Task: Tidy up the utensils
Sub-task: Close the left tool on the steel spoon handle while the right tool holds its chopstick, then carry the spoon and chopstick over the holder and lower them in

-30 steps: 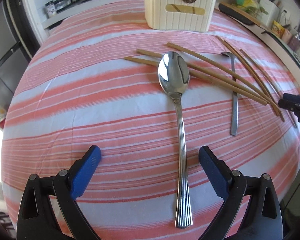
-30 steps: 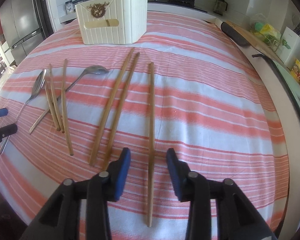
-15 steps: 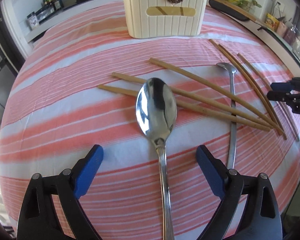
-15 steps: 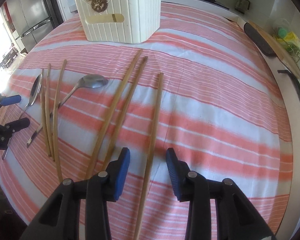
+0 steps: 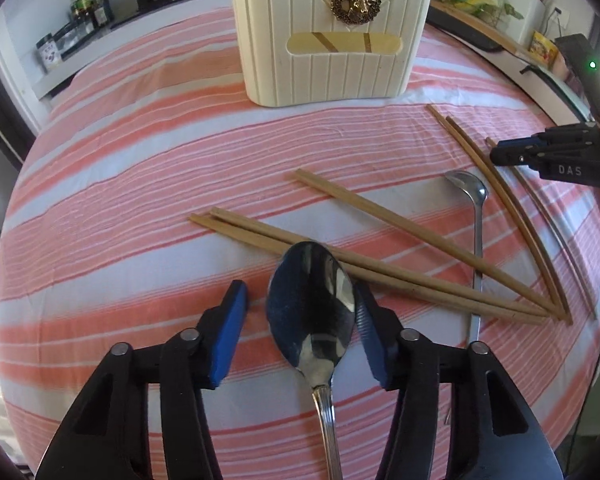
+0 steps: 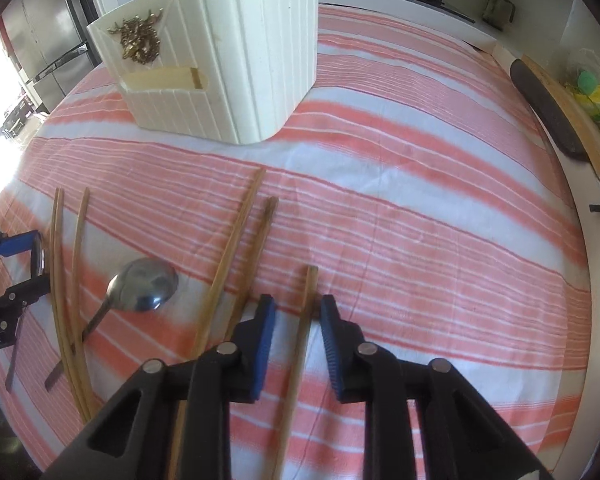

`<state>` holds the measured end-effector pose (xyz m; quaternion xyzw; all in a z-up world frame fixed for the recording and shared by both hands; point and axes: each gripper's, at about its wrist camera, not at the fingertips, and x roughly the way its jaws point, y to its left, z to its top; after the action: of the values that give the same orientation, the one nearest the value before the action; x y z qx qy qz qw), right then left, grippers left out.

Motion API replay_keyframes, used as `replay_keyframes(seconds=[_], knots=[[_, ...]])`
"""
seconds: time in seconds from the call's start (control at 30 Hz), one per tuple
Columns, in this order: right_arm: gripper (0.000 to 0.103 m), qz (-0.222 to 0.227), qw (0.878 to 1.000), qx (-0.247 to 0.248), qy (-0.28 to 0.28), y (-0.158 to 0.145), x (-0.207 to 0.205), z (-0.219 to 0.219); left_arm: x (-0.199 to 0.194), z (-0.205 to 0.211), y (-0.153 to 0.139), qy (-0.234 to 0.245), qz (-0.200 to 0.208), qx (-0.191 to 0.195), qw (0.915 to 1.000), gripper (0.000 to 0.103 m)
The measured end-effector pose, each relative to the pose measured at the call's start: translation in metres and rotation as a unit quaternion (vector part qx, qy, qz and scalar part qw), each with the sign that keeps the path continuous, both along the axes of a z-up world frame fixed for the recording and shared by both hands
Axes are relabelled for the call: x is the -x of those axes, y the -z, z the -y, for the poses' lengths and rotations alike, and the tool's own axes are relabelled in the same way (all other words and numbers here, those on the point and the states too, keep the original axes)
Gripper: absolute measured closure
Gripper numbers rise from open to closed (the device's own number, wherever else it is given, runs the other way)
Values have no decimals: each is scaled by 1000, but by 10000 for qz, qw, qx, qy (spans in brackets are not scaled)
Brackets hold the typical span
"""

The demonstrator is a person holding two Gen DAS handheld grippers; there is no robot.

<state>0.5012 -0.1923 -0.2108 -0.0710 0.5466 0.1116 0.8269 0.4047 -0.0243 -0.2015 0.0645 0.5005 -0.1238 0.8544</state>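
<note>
My left tool (image 5: 300,320), black with blue pads, points down at the large shiny steel spoon (image 5: 312,308); its jaws are closing around the bowl, the right pad at the bowl's edge, the left pad not yet touching. My right tool (image 6: 296,320) is closing too, narrow now, with the single bamboo chopstick (image 6: 300,344) between its blue pads; I cannot tell whether they press it yet.

All of it lies on the counter under a cloth striped in coral and white (image 6: 420,208). I count two spoons: the large one and a smaller grey steel spoon (image 6: 144,286) with a thin handle. I count six loose chopsticks: three straight ones (image 5: 380,240) lying crossed beside the large spoon, a curved-looking pair (image 6: 236,264) just left of my right tool, and the single one inside it. The cream ribbed plastic utensil holder (image 5: 324,40) with a gold stag emblem stands upright at the far side, well apart from both tools.

Compared with a second ago, both tools sit further along their pieces: the left has slid from the spoon's handle up to its bowl and gone from wide to half closed, the right has advanced towards the chopstick's far tip and narrowed. The holder looms larger in both views.
</note>
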Motion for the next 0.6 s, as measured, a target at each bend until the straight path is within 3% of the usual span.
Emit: replay_keyframes(seconds=[0.03,0.23,0.6], knots=[[96,-5,10000,27,44,0,-5,0,0,0,0,17,37,-3,10000,61],[97,236,9985,-327,381,-11,-6,14,4,-12,-15,-82,234,131,9996,62],[97,1635,9817,-913,349,-120,75,22,64,-47,-109,-193,1347,594,9889,62]])
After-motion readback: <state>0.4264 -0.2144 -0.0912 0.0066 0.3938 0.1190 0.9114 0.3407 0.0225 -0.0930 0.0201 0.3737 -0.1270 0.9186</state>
